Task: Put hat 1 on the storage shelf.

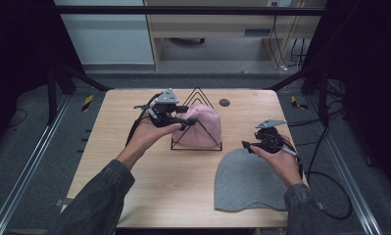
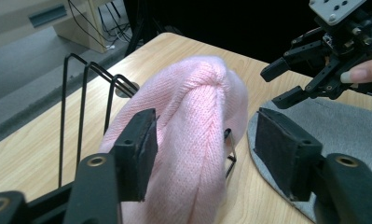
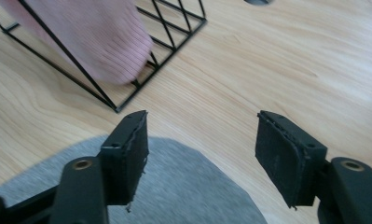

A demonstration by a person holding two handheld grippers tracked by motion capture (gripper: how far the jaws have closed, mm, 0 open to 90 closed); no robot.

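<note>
A pink knit hat (image 1: 203, 125) sits draped in a black wire rack (image 1: 195, 148) at the table's middle. My left gripper (image 1: 185, 118) is at its left side. In the left gripper view the pink hat (image 2: 197, 102) bulges between the jaws of the left gripper (image 2: 211, 156), and the right pad (image 2: 286, 158) stands clear of it, so the grip is open. A grey hat (image 1: 247, 183) lies flat at the front right. My right gripper (image 1: 247, 145) hovers over its far edge, open with nothing between its pads (image 3: 202, 154).
The wooden table (image 1: 158, 196) has a small round hole (image 1: 224, 102) behind the rack. Cables trail off the right edge. A person's forearms in grey sleeves reach in from the front. Metal rails run along both sides of the table.
</note>
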